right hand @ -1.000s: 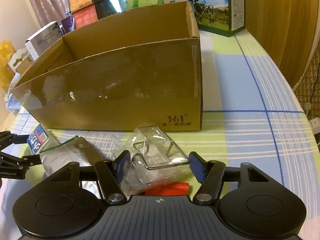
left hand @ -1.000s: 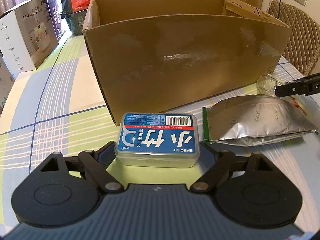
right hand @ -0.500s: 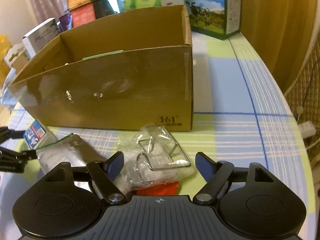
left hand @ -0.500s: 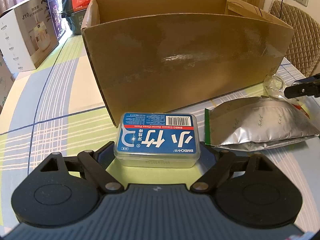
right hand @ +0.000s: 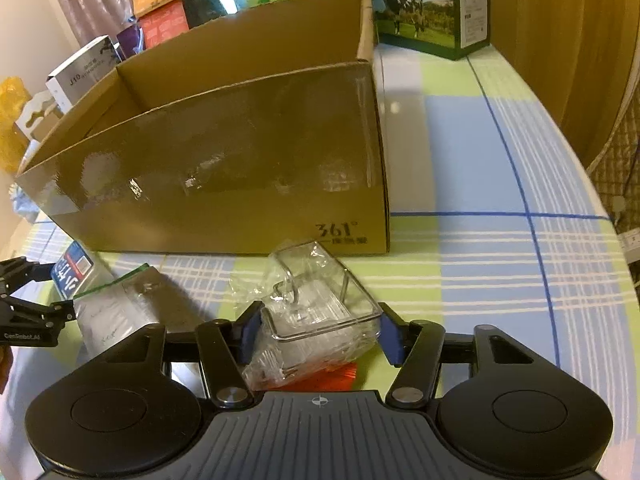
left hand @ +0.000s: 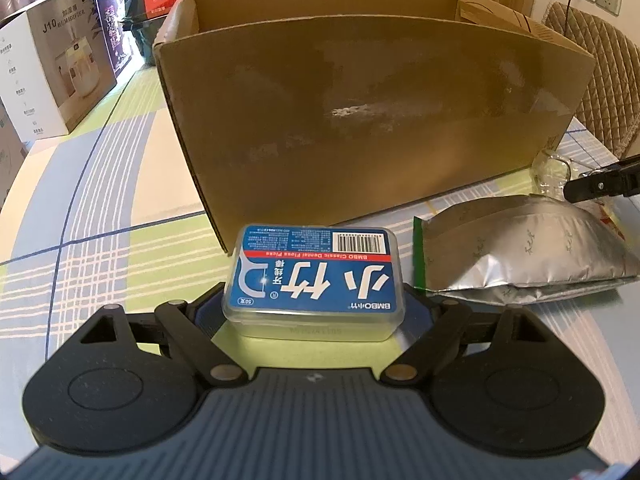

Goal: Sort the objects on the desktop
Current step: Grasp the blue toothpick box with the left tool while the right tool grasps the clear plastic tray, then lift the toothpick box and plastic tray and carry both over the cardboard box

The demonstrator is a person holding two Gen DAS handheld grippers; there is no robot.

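A clear box of dental floss picks (left hand: 314, 276) with a blue label sits between the pads of my left gripper (left hand: 314, 304), which is shut on its two sides, just in front of the open cardboard box (left hand: 360, 120). A silver foil pouch (left hand: 520, 252) with a green edge lies on the table to its right. In the right wrist view, my right gripper (right hand: 320, 332) is shut on a clear plastic package (right hand: 316, 312) with metal wire hooks inside. An orange-red item (right hand: 324, 376) shows under that package. The cardboard box (right hand: 240, 184) stands right behind it.
Stacked product cartons (left hand: 52, 76) stand at the far left of the checked tablecloth (left hand: 100, 220), and a milk carton box (right hand: 424, 4) stands behind the cardboard box. A quilted chair back (left hand: 592, 76) is on the right. The table edge (right hand: 600, 216) curves along the right side.
My right gripper opened wider half a second ago and has now shut its pads on the clear package. My left gripper holds the floss box much as before.
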